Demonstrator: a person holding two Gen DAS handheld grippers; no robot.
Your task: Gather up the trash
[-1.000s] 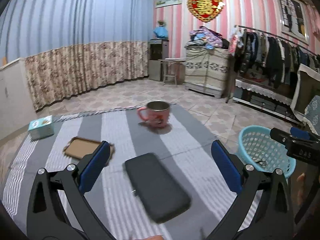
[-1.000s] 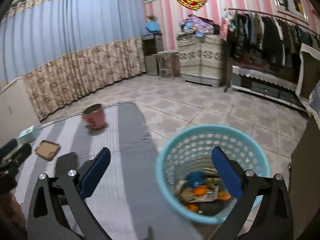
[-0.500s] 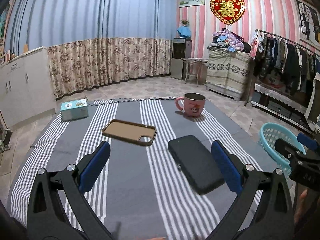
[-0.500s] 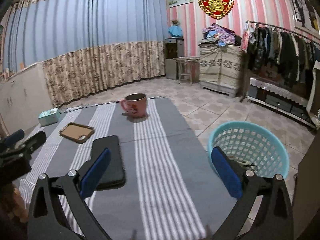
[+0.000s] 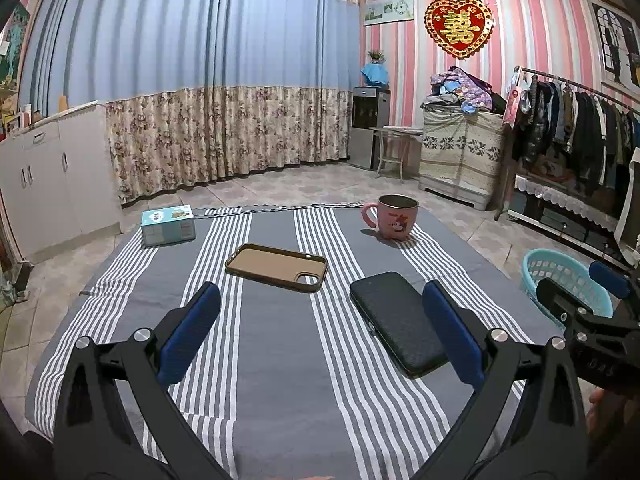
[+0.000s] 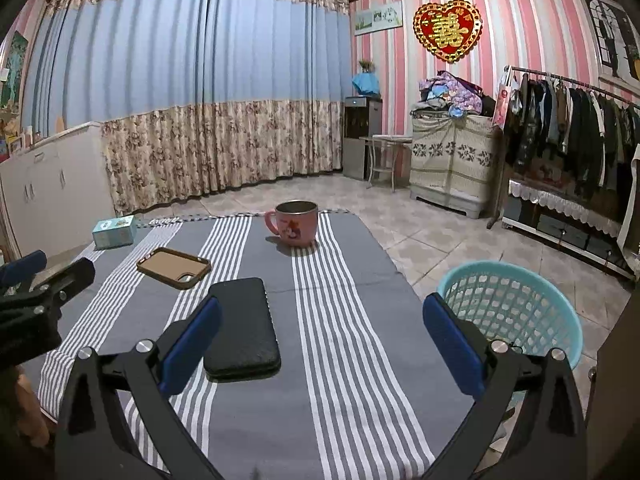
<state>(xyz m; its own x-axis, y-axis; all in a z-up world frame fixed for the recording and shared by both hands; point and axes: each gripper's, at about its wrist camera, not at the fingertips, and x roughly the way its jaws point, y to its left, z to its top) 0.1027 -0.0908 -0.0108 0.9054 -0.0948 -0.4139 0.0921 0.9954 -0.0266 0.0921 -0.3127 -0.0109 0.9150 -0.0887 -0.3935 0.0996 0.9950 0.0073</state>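
A turquoise mesh trash basket stands on the floor beside the table's right edge; it also shows in the left wrist view. I cannot see its contents now. My left gripper is open and empty above the striped tablecloth. My right gripper is open and empty near the table's right side, left of the basket. The right gripper also shows at the right edge of the left wrist view. No loose trash is visible on the table.
On the table lie a black case, a brown phone case, a pink mug and a small teal box. Cabinets stand left; a clothes rack stands right.
Both grippers have pulled back from the basket and turned left toward the table. The basket's inside is out of sight now. Both stay open and empty.
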